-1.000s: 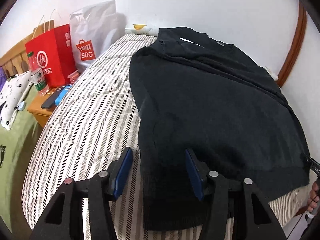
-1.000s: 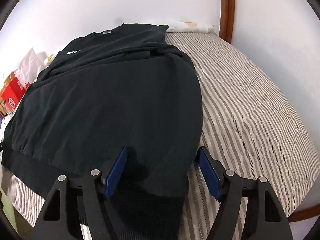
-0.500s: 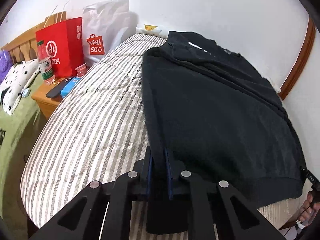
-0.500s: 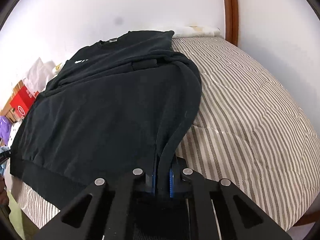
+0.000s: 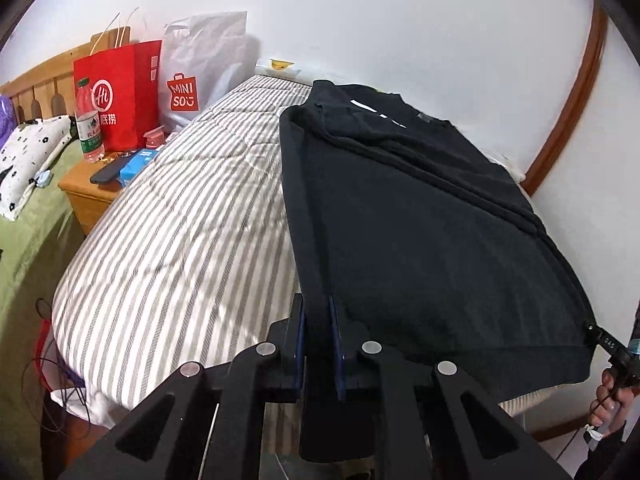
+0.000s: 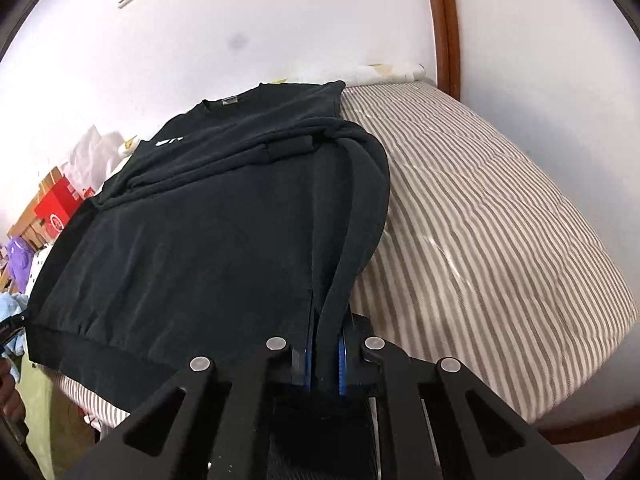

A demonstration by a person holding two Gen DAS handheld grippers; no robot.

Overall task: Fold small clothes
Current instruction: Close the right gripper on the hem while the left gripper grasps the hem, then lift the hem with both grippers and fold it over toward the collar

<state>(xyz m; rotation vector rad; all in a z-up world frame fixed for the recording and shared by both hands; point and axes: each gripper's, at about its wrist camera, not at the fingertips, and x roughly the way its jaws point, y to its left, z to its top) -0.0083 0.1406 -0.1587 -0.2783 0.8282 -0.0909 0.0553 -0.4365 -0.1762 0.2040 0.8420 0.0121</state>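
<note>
Left wrist view: black sweatshirt point(image 5: 420, 232) lies flat on the striped bed point(image 5: 180, 220), its long axis running from the collar at the far wall to the hem at the near edge. Left gripper point(image 5: 318, 336) is clamped tight on the hem's left corner; right gripper point(image 6: 326, 354) likewise pinches the right corner. Both corners sit directly in the jaws, so the fold likely carries the hem away toward the collar.

sweater point(image 5: 420, 240) hem corners buried inside each claw (small chest print point(image 6: 170, 142) unreadable)
</note>
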